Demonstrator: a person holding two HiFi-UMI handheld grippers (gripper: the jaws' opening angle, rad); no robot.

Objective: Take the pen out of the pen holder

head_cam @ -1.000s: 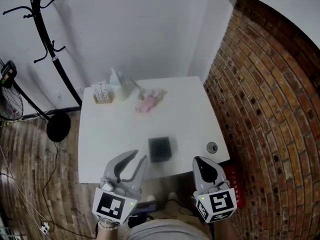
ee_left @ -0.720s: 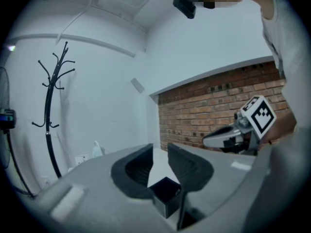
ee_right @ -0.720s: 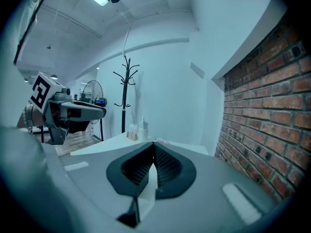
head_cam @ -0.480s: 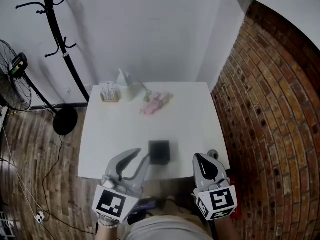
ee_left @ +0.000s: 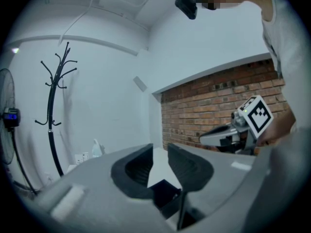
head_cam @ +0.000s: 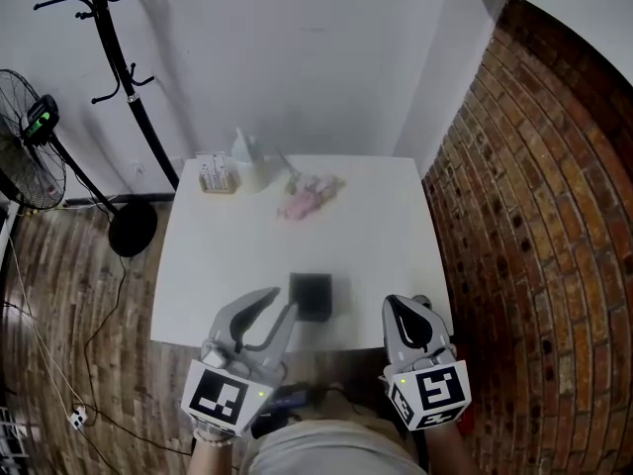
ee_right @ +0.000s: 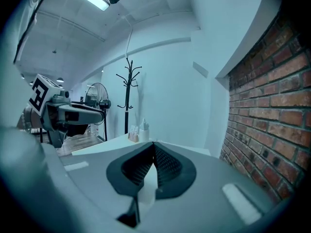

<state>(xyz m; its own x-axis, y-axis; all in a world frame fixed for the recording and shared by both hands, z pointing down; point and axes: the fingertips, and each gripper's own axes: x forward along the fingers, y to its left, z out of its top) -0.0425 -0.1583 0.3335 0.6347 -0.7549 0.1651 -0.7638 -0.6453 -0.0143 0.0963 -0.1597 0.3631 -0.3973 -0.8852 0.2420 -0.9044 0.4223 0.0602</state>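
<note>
The black square pen holder (head_cam: 312, 295) stands near the front edge of the white table (head_cam: 227, 255). I cannot make out a pen in it. My left gripper (head_cam: 284, 301) hangs just left of the holder, open, nothing between its fingers. In the left gripper view the holder (ee_left: 164, 192) shows low in the gap of that gripper (ee_left: 160, 152). My right gripper (head_cam: 410, 307) is over the table's front right edge, right of the holder, shut and empty. Its tips meet in the right gripper view (ee_right: 154, 144).
At the table's back lie a pink thing (head_cam: 309, 198), a white bottle (head_cam: 249, 164) and a small rack (head_cam: 215, 174). A brick wall (head_cam: 534, 226) runs along the right. A coat stand (head_cam: 134, 97) and a fan (head_cam: 30, 156) stand at the left.
The right gripper has edged forward over the table's front right edge and now covers the small round thing there. The left gripper stays about where it was, still open.
</note>
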